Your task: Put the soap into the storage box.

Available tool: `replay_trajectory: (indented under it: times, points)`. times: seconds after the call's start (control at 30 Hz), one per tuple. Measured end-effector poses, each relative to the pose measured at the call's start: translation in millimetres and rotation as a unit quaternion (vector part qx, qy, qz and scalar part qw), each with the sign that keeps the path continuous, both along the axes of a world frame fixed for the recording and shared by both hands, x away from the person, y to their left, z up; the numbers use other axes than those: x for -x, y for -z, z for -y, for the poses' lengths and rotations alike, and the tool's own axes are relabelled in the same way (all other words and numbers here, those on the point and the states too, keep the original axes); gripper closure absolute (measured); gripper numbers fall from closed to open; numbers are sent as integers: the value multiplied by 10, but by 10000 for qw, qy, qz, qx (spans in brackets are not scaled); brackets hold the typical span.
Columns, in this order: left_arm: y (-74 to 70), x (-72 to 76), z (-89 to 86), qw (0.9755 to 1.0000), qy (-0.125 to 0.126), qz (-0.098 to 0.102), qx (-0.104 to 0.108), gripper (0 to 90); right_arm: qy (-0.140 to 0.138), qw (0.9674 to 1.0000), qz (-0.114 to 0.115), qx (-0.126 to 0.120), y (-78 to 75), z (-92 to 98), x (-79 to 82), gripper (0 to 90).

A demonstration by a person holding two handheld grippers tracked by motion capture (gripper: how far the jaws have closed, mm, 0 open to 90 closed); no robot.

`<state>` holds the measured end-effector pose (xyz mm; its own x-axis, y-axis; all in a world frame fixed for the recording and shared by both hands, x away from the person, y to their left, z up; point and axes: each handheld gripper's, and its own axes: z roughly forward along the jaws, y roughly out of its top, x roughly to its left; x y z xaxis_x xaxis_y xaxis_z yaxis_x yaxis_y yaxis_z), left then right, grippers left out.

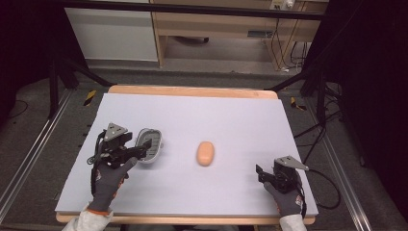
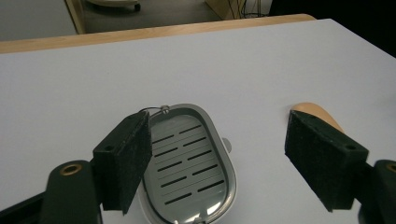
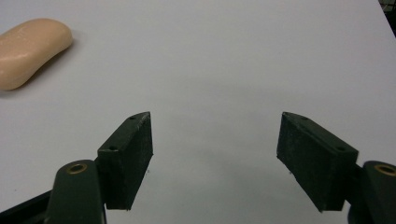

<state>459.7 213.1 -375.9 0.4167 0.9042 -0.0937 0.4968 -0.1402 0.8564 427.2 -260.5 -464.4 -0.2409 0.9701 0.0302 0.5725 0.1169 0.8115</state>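
Observation:
A slotted metal soap dish (image 1: 151, 143) lies on the left part of the pale table top (image 1: 226, 115). My left gripper (image 1: 144, 149) hovers at its near-left edge with the jaws spread wide. In the left gripper view the dish (image 2: 191, 163) sits low between the jaws, the left pad (image 2: 126, 163) overlapping its rim and the right pad (image 2: 322, 158) well clear of it. A peach soap bar (image 1: 205, 153) lies at the middle of the table, also seen in the gripper views (image 2: 314, 113) (image 3: 30, 44). My right gripper (image 1: 262, 174) rests open near the front right, nothing between its pads (image 3: 215, 154).
The table's wooden far edge (image 1: 192, 91) borders a floor with black frame legs and cables. Bare pale surface stretches between the soap and the right gripper and across the far half.

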Motion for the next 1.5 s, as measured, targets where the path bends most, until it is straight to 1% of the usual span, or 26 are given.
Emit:
replay_trajectory:
  times: [0.13,0.2,0.23,0.27,0.43,0.57,0.83,1.17,1.5]
  points:
    - [-8,-23,93,10000,80,-28,-52,225,-28,10000,10,2,-1,-7,-2,269]
    - [-12,-37,143,9999,101,-27,-42,225,-31,10000,11,-1,-2,-8,-2,269]
    - [-16,-43,162,9999,136,-42,-74,225,-35,10000,12,-2,-2,-7,-2,269]
    - [-16,-43,162,9999,136,-42,-74,225,-35,10000,12,-2,-2,-7,-2,269]
    - [-12,-78,301,9997,217,-64,-62,225,-53,10000,15,-3,-3,-10,-2,270]
    - [-16,-101,380,9995,281,-93,-104,225,-57,10000,5,-12,-3,-14,-2,271]
    - [-27,-143,535,9992,352,-127,-129,226,-69,10000,2,-21,-7,-17,0,272]
    - [20,-208,683,9989,391,-201,-157,231,-83,10000,-2,9,-5,-26,0,274]
    - [56,-274,834,9984,459,-264,-183,235,-88,10000,-26,-13,-3,-32,1,274]
